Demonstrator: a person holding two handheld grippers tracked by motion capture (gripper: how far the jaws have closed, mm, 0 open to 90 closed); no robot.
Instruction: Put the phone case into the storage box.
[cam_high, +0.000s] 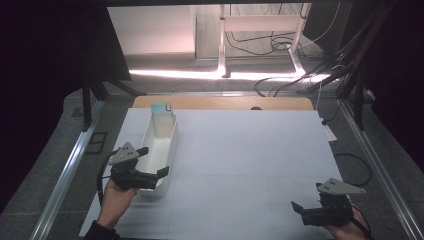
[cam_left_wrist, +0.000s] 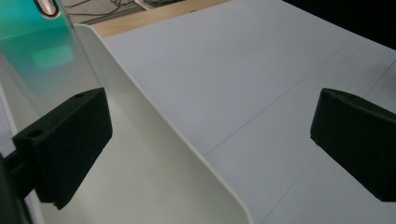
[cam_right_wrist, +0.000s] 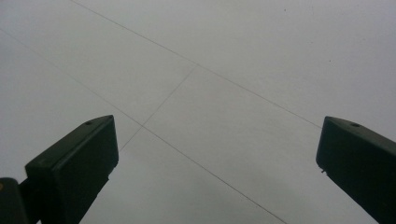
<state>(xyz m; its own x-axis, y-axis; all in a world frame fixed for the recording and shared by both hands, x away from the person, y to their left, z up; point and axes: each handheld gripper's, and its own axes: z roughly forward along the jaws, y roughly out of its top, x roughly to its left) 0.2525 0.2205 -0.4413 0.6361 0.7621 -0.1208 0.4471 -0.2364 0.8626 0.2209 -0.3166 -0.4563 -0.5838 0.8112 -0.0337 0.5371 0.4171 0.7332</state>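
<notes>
the tray (cam_high: 159, 145) runs along the table's left edge, a teal packet (cam_high: 162, 117) leaning at its far end. your left gripper (cam_high: 155, 161) straddles its near right wall, jaws spread, apparently to grip it. your right gripper (cam_high: 299, 209) waits spread near the near right corner.

text: none readable | labels: none | teal card (cam_high: 161, 108) in tray: possibly printed, too blurred

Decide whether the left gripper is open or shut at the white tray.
Open. The left gripper has its jaws wide apart, straddling the near wall of the white tray: one jaw inside, one outside over the table, neither pressing it.
</notes>
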